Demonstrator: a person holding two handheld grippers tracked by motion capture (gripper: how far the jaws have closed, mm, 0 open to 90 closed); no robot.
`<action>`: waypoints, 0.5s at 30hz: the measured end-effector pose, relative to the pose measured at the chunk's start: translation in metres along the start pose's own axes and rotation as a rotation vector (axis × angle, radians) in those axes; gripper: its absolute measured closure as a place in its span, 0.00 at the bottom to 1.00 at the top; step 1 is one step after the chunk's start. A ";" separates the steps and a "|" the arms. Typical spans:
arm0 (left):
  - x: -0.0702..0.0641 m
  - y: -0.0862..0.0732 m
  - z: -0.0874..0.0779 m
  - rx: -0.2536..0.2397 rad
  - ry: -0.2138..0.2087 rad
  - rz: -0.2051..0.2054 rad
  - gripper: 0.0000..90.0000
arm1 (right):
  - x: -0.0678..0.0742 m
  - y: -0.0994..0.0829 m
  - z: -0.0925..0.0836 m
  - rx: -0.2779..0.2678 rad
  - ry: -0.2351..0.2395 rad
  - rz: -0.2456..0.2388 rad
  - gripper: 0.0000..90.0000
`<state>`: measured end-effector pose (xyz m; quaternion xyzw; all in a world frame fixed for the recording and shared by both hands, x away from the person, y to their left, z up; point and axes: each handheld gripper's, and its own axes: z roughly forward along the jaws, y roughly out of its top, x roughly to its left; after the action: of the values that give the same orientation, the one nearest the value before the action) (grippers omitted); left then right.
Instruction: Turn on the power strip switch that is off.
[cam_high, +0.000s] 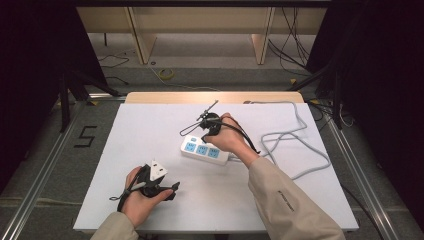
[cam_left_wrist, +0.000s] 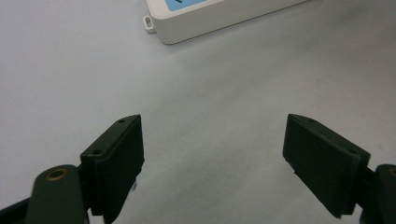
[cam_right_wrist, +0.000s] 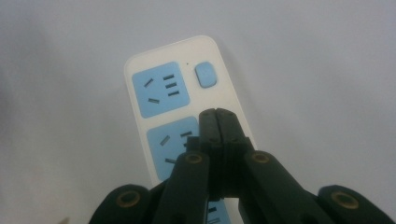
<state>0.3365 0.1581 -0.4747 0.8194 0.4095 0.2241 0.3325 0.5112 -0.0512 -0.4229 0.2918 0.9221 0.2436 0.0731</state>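
Note:
A white power strip (cam_high: 204, 150) with three blue sockets lies at the middle of the white table (cam_high: 140, 130). My right gripper (cam_high: 205, 136) hovers over its left end, held from the right by a hand. In the right gripper view the jaws are shut together (cam_right_wrist: 215, 112) with nothing between them. They sit over the second socket, short of the blue switch button (cam_right_wrist: 206, 74) on the strip (cam_right_wrist: 140, 60). My left gripper (cam_high: 172, 189) rests near the table's front left. Its jaws stand wide open (cam_left_wrist: 212, 121) over bare table, with the strip's end (cam_left_wrist: 210, 18) farther off.
The strip's grey cable (cam_high: 300, 150) loops across the right side of the table. Beyond the far edge are a floor with loose wires (cam_high: 165, 74) and wooden desk legs (cam_high: 142, 40). A "5" mark (cam_high: 85, 136) is on the floor at left.

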 end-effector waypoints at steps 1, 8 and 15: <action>0.000 0.000 0.000 -0.001 0.000 0.000 0.23 | 0.000 0.001 0.000 -0.001 0.001 -0.002 1.00; 0.000 0.000 0.000 -0.002 0.001 0.000 0.23 | 0.000 0.005 0.002 -0.006 0.003 0.002 1.00; 0.000 0.000 0.000 -0.004 0.001 -0.002 0.23 | 0.000 0.009 0.006 -0.009 0.003 0.000 1.00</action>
<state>0.3364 0.1584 -0.4748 0.8183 0.4099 0.2250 0.3342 0.5175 -0.0427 -0.4235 0.2910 0.9211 0.2480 0.0728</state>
